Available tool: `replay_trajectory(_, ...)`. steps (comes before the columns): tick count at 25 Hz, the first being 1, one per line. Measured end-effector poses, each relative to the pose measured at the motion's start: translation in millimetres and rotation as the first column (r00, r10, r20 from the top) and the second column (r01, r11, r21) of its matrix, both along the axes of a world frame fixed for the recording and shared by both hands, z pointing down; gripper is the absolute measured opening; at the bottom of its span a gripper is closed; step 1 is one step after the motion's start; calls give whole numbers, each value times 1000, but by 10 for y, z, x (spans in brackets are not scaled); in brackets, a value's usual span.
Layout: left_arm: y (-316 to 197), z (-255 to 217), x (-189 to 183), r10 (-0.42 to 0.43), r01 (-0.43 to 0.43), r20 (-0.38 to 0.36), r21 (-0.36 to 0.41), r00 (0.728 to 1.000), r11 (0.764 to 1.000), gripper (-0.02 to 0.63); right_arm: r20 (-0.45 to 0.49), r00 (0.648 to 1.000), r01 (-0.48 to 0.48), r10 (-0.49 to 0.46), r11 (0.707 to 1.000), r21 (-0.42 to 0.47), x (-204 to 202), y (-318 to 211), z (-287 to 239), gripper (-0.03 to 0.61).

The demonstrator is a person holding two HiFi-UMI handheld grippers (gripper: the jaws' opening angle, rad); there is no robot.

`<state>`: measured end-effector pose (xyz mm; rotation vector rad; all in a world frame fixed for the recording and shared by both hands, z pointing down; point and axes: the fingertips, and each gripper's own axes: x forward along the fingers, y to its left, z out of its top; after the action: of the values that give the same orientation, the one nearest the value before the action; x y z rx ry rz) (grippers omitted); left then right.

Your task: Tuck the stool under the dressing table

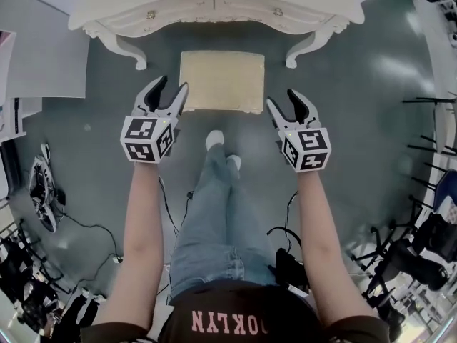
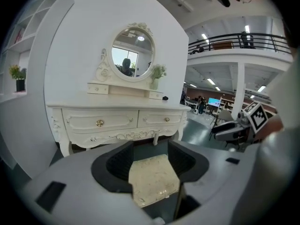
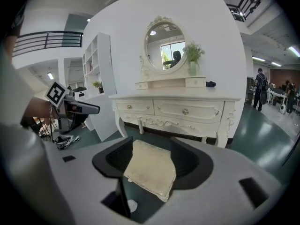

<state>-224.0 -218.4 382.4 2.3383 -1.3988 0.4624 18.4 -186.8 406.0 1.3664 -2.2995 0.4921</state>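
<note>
The stool (image 1: pixel 221 81), with a cream cushion top, stands on the floor just in front of the white dressing table (image 1: pixel 214 9), outside its legs. My left gripper (image 1: pixel 171 86) hangs open near the stool's near left corner. My right gripper (image 1: pixel 282 98) hangs open near its near right corner. Neither touches the stool. In the left gripper view the cushion (image 2: pixel 152 179) shows through the gap between the jaws, farther off, with the table (image 2: pixel 117 121) behind. The right gripper view shows the same cushion (image 3: pixel 150 168) and table (image 3: pixel 173 109).
A round mirror (image 2: pixel 132 54) and a small plant stand on the table. The person's legs and shoes (image 1: pixel 214 140) are right behind the stool. Cables (image 1: pixel 86 227) lie on the floor at left, a white shelf unit (image 3: pixel 96 83) stands left, and dark stands (image 1: pixel 421 249) crowd the right.
</note>
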Motion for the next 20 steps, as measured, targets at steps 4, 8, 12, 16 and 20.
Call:
replay_trajectory(4, 151, 400, -6, 3, -2, 4, -54, 1000, 999, 263, 19, 999, 45, -45, 998, -32, -54, 139, 368, 273)
replay_trajectory(8, 265, 797, -51, -3, 5, 17, -107, 1000, 994, 279, 17, 997, 80, -78, 994, -79, -103, 232, 756, 287)
replay_trajectory(12, 387, 1201, -83, 10, -3, 39, -175, 999, 985, 292, 29, 995, 103, -100, 986, -132, -145, 312, 1105, 302)
replay_trajectory(16, 402, 1575, -135, 24, -11, 57, -221, 998, 975, 302, 37, 993, 119, -115, 978, -171, -191, 298, 1489, 319)
replay_trajectory(20, 434, 2015, -159, 70, -42, 90, -276, 994, 960, 307, 14, 993, 116, -116, 966, -232, -197, 320, 1967, 333)
